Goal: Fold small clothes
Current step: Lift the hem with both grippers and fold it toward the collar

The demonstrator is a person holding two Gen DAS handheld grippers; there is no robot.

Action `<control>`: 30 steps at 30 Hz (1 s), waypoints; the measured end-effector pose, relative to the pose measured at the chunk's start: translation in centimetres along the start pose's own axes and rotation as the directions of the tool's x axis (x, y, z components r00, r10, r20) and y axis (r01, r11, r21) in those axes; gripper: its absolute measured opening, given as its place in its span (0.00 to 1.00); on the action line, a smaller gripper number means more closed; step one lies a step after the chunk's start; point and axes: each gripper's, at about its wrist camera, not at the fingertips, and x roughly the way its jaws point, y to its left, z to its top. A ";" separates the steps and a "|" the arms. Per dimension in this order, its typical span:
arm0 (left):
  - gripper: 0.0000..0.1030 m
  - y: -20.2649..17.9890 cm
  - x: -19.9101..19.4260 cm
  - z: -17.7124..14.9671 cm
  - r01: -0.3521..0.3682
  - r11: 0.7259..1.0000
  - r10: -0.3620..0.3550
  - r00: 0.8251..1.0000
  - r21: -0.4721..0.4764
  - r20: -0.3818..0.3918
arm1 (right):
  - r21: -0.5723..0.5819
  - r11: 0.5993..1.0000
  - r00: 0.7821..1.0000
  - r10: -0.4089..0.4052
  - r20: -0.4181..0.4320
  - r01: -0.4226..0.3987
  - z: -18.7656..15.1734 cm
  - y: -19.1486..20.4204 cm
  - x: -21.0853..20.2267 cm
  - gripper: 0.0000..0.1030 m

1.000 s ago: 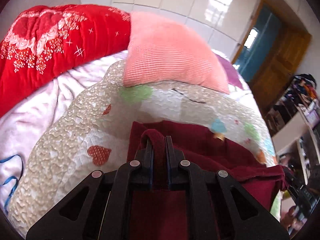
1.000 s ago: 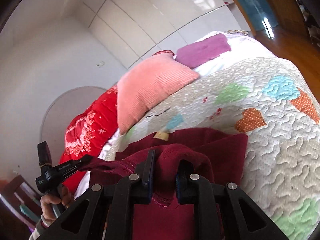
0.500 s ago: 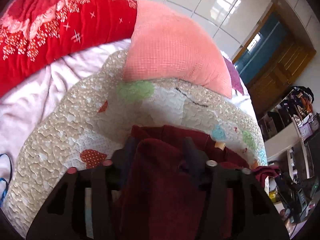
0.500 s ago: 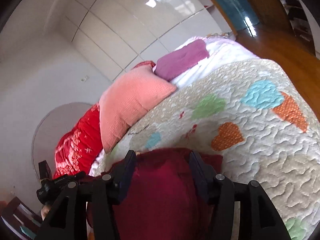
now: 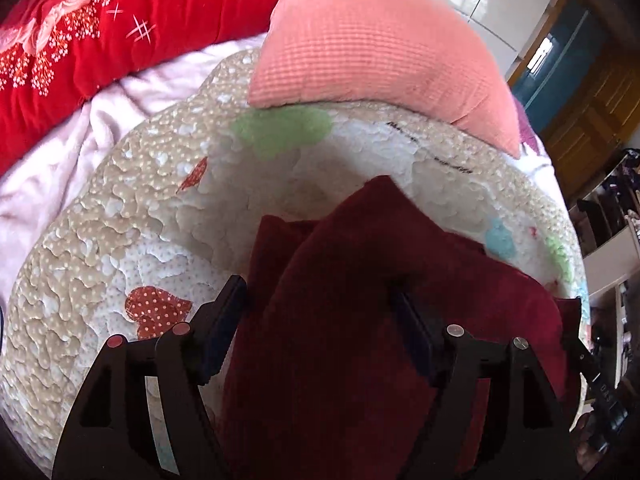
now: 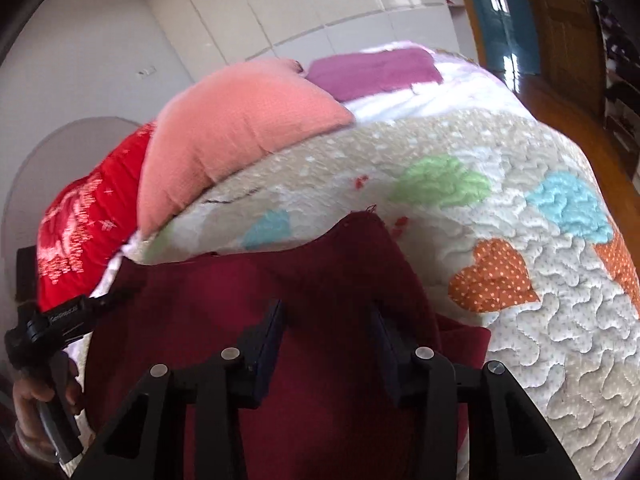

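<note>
left gripper (image 5: 318, 304) spread wide, black angular fingers (image 5: 224, 320) standing apart on either side of a raised fold of the dark red garment (image 5: 360, 300), jaws just been opening further, pads not pressing on the cloth that lies between them. right gripper (image 6: 326, 332) partly open, black fingers (image 6: 268, 336) flanking the same maroon cloth, jaws just been narrowing after a wider spread, a visible gap on both sides, nothing pinched. dark red garment, soft and matte with a fleecy nap, lying in doubled layers on the quilt (image 5: 120, 240), one rounded corner peaking toward the pillows, a flatter layer showing beneath at the left edge in the left wrist view. quilt puffy and stitched in wavy meander lines, cream and beige with tiny dots, patched with heart shapes in orange, red, green and pale blue. beyond the garment, well apart from it, a salmon pink cushion (image 5: 372, 40) with a fine waffle grid, square with pointed corners, resting on the quilt's far edge. beside it a bright red padded blanket (image 5: 120, 24) printed with pale roses and sparkles, over a crumpled pale pink sheet (image 5: 52, 160). farther back in the right wrist view, a flat purple cushion (image 6: 372, 72). glossy white panelled wall (image 6: 300, 4) behind; at the lower left of that view, a hand (image 6: 36, 396) around the left gripper's black handle.
</note>
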 end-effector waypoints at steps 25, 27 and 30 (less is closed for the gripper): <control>0.72 7.0 -6.8 -11.5 0.091 0.996 -0.091 0.993 0.004 0.070 | -0.184 0.983 0.999 0.007 -0.032 -0.013 -9.3 4.9 -9.7 0.47; 0.72 7.4 -7.1 -11.6 0.105 0.994 -0.104 0.992 -0.006 0.068 | -0.179 0.981 0.997 0.076 -0.020 -0.078 -8.8 6.6 -10.3 0.49; 0.72 7.6 -7.1 -12.0 0.117 0.993 -0.117 0.990 0.002 0.080 | -0.235 0.964 0.992 0.121 -0.031 -0.125 -8.1 10.9 -9.6 0.51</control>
